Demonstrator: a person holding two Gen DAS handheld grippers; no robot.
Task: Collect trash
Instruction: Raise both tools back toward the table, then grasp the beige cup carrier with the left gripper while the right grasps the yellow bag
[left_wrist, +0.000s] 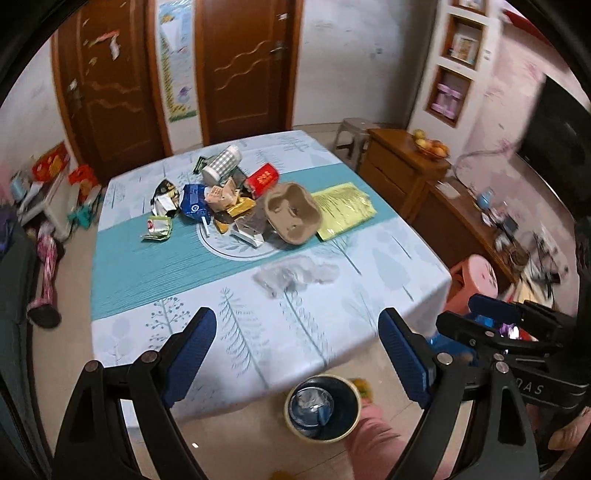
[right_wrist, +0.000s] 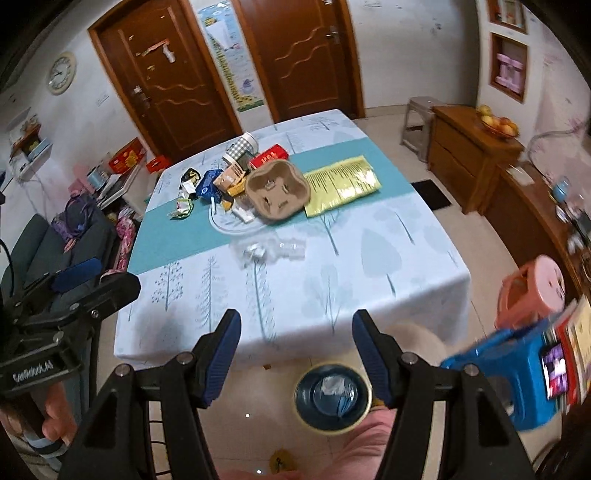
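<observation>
1. Left wrist view: left gripper has fingers spread wide w/ nothing between them, above the near edge of the counter.
2. Right gripper is also spread, empty, above the same edge.
3. Trash pile sits near the counter centre: cardboard cup tray, red box, blue wrapper, checked cup lying on its side.
4. Yellow bag lies flat just beside the tray, on the right.
5. Clear plastic wrap lies apart from the pile, nearer to the grippers.
6. Trash bin stands on the floor below the near counter edge, some plastic inside.
</observation>
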